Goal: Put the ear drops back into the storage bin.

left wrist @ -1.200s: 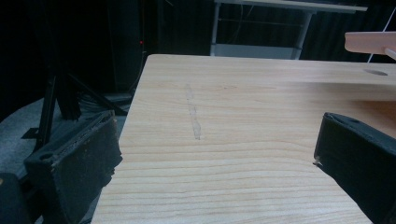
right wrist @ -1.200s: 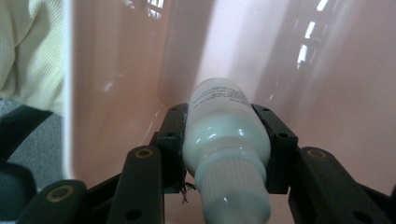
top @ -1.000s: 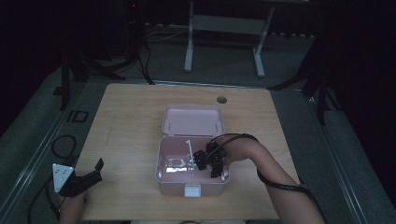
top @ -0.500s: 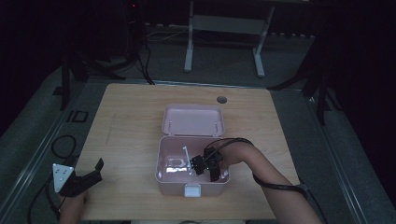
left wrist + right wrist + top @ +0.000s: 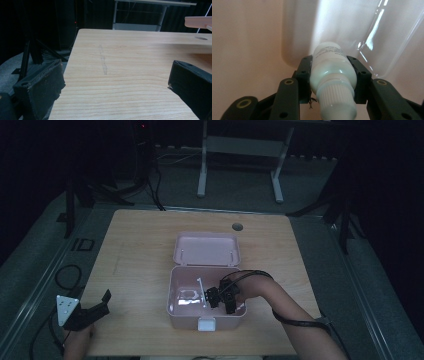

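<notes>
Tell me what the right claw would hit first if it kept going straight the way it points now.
Most likely the pink inner wall or floor of the open box. The right claw, shut on the white bottle, points into the box, so the bottle's base would touch first. A clear plastic sheet lies just right of that line; depth is unclear.

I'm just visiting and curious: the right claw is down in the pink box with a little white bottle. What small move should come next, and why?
Probably lower it a touch more, then open the jaws. The right claw is shut on the small white bottle inside the open pink box, with the box's pale inside close in front, so letting go seems the natural next step. The left claw rests open on the table.
</notes>
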The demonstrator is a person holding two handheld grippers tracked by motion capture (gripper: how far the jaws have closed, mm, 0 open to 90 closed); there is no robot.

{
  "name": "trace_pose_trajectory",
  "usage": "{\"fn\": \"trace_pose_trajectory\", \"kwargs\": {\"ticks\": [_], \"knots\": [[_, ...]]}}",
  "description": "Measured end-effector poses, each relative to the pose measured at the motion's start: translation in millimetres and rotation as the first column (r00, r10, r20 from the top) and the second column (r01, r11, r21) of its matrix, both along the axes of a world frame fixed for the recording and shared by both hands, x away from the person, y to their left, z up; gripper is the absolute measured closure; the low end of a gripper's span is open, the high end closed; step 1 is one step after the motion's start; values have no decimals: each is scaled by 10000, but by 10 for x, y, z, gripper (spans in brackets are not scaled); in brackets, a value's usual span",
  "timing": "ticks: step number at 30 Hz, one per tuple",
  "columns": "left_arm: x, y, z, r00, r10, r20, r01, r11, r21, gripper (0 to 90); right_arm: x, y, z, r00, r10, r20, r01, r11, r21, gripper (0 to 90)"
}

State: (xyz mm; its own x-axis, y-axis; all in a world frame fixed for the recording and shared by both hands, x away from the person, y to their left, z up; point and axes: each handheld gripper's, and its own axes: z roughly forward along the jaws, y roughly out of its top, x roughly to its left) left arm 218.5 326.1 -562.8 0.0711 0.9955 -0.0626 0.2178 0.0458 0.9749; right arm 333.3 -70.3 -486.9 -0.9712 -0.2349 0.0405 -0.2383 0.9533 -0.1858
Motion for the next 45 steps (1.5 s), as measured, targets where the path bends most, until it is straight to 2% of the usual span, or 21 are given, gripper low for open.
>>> {"fn": "trace_pose_trajectory", "kwargs": {"ticks": [6,14,18,25,26,27,34,42,43,45], "knots": [[0,1,0,10000,1,1,-1,10000,6,5,-2,7,-9,9999,-27,148,27,10000,-2,558],[3,1,0,10000,-4,-5,4,10000,3,5,-2,-6,6,9999,-132,15,131,9998,136,563],[3,0,0,10000,-7,-14,7,10000,-2,4,-2,-17,60,9998,-187,-45,188,9994,281,567],[4,-1,0,10000,2,-15,-2,10000,15,5,13,-42,259,9997,-214,83,209,9983,546,554],[4,-2,0,10000,4,-19,-4,10000,16,5,20,-48,327,9996,-237,170,225,9975,663,536],[4,-2,1,10000,4,-24,-4,10000,19,5,20,-48,327,9996,-237,170,225,9975,663,536],[5,-2,1,10000,-14,-33,14,10000,13,5,21,-88,591,9983,-470,343,427,9923,1161,492],[4,-3,0,10000,-4,4,4,10000,11,5,37,-199,853,9951,-832,533,728,9820,1743,400],[4,-3,0,10000,-4,-5,4,10000,18,4,44,-238,922,9934,-988,577,861,9776,1923,383],[4,-5,1,10000,0,-11,0,10000,26,5,44,-259,959,9916,-1117,652,966,9750,2002,361]]}}
